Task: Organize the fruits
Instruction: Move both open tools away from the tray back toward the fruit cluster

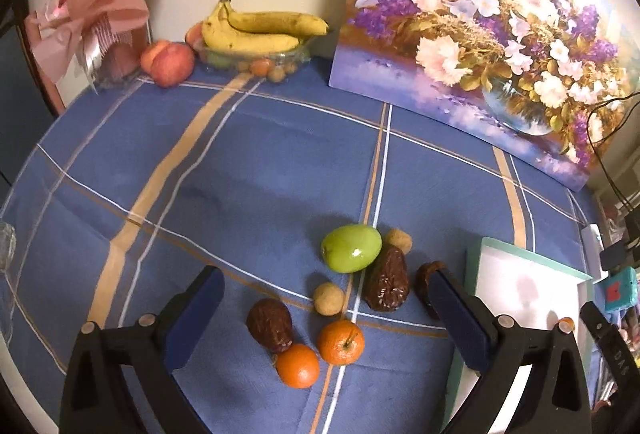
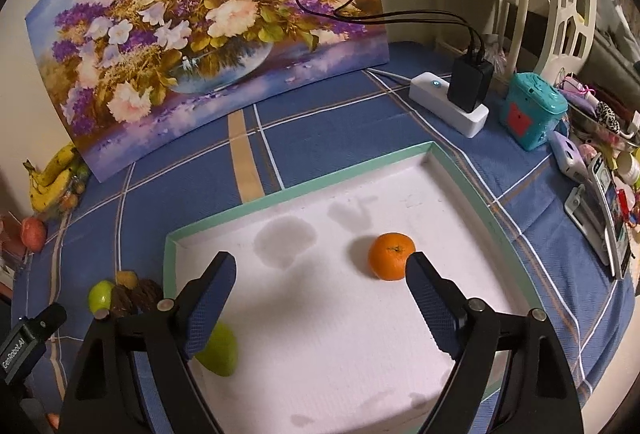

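On the blue checked cloth lies a loose pile of fruit: a green fruit [image 1: 351, 248], three dark dates [image 1: 387, 280], two small tan fruits [image 1: 329, 299] and two oranges [image 1: 341, 342]. My left gripper [image 1: 325, 276] hovers over this pile, jaws wide open and holding nothing. To its right is a white tray with a teal rim [image 1: 492, 244]. My right gripper [image 2: 321, 260] is open above the tray [image 2: 300, 190], nothing between its fingers. In the tray an orange [image 2: 391, 256] sits just beyond the right fingertip. A green fruit [image 2: 218, 348] lies half hidden behind the left finger.
A flower painting [image 1: 480, 34] leans on the back wall. A clear bowl with bananas [image 1: 256, 30], a peach [image 1: 168, 62] and a pink bouquet [image 1: 92, 18] stand at the back left. A power strip [image 2: 448, 102], a teal box [image 2: 532, 110] and a phone [image 2: 600, 210] crowd the right edge.
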